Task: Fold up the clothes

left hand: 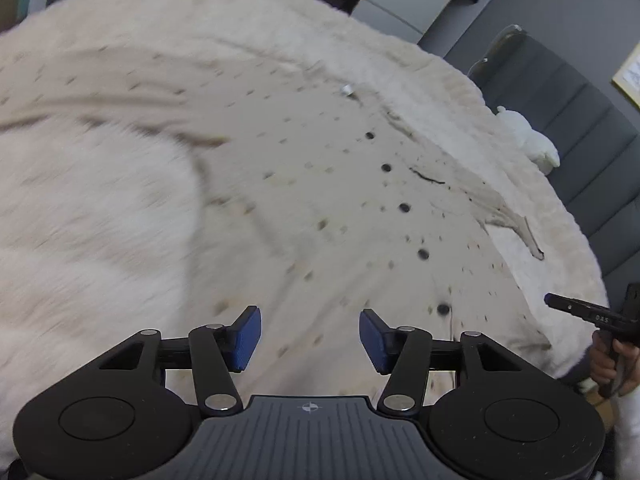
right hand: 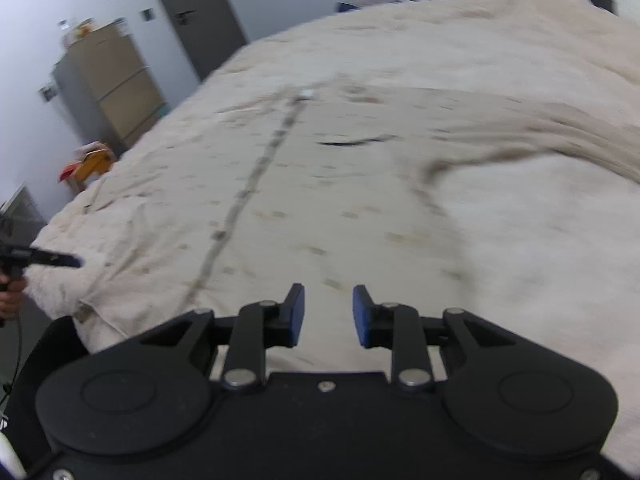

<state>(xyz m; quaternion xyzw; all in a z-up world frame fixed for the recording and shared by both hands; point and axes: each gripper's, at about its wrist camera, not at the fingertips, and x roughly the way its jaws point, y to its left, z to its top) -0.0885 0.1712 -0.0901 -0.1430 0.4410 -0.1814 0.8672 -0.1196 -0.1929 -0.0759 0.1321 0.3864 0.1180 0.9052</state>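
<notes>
Both grippers hover with fingers parted and nothing between them: left gripper (left hand: 310, 338), right gripper (right hand: 328, 316). The beige speckled button-front shirt (left hand: 320, 184) lies spread flat on the fluffy cream bed cover (left hand: 100, 220). Light, limp cloth, likely to sag; pinch at hem corners or sleeve edge.

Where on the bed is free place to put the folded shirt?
The fluffy blanket is bare beside the shirt, under its sleeve. A narrower bare strip runs between the shirt and the grey headboard. The middle is covered by the shirt.
</notes>
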